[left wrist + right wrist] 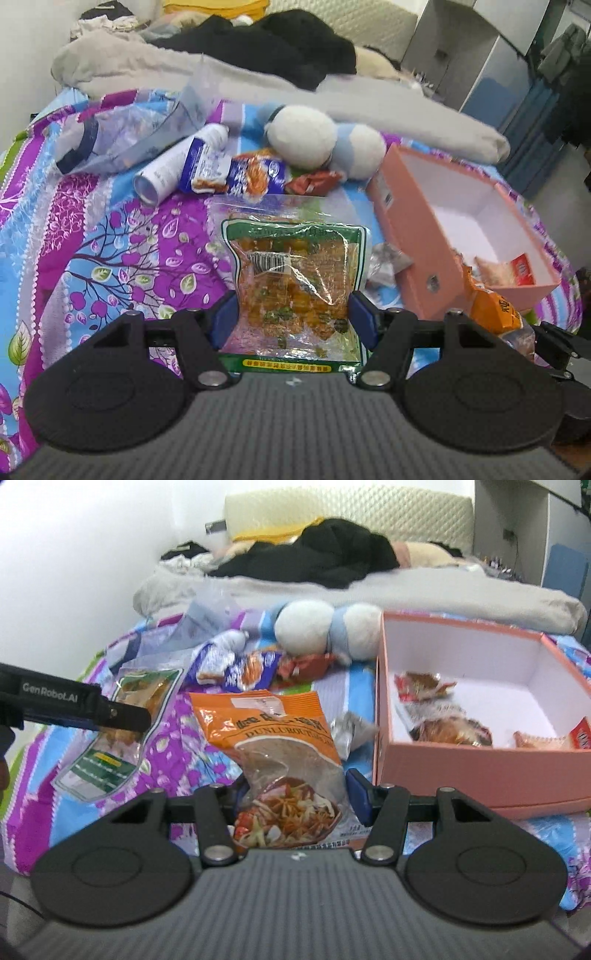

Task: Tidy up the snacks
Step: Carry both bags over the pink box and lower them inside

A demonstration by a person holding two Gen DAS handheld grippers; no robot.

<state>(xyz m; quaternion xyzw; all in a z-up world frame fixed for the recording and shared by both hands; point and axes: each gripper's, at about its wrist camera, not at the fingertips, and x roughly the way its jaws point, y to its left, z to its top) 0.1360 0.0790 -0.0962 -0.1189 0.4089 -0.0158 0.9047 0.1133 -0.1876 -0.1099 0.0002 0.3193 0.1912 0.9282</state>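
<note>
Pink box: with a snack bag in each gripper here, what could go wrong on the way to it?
1. The left gripper pinches only the lower part of the green-edged bag; it could slip.
2. The right gripper holds the orange bag close to the pink box wall; it may snag the rim.

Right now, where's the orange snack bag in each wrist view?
Left wrist: orange snack bag at lower right, partly hidden behind the tongs' linkage, just below the pink box.
Right wrist: orange snack bag at centre, held between the right tongs.
Shared landmark: pink box, right of the bag in the right view.
</note>
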